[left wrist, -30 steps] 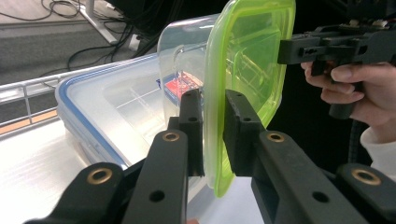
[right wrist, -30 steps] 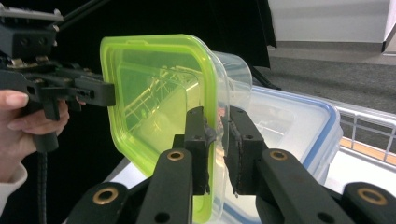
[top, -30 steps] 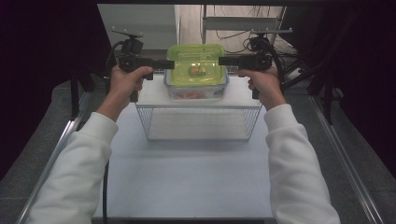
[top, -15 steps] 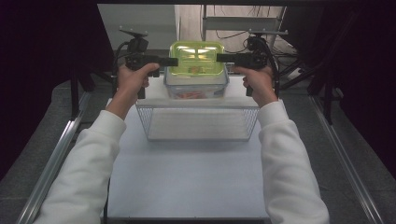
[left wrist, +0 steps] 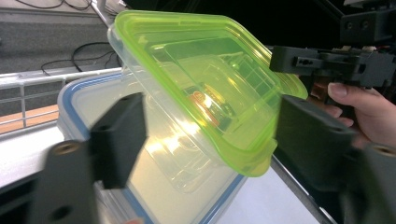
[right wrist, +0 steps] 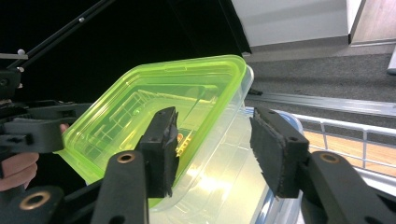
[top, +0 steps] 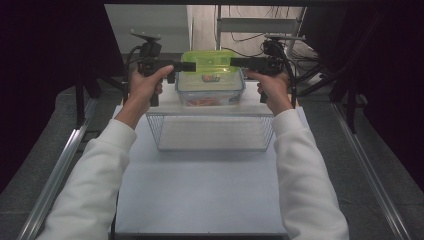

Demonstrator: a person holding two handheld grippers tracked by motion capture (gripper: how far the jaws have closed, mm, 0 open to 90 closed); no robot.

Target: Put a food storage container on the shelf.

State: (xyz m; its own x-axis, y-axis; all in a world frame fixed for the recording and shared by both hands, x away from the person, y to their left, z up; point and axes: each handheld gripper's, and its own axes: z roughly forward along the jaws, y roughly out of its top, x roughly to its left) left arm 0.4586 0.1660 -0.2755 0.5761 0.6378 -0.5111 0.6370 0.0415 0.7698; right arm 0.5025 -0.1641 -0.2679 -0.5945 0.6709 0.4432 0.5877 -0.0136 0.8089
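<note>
atop the blue-rimmed box (top: 210,92), green-lidded container (top: 210,64) sits, apparently released; left gripper (top: 186,66) and right gripper (top: 239,62) jaws just opened.

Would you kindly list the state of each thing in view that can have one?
Green-lidded box: lid on, resting on the bigger box.
Blue-rimmed box: lid on, behind the basket.
Wire basket: upright, nothing inside.
Left hand-held gripper: open, jaws just widened, pads off the green-lidded box.
Right hand-held gripper: open, jaws just widened, green-lidded box between them.
</note>
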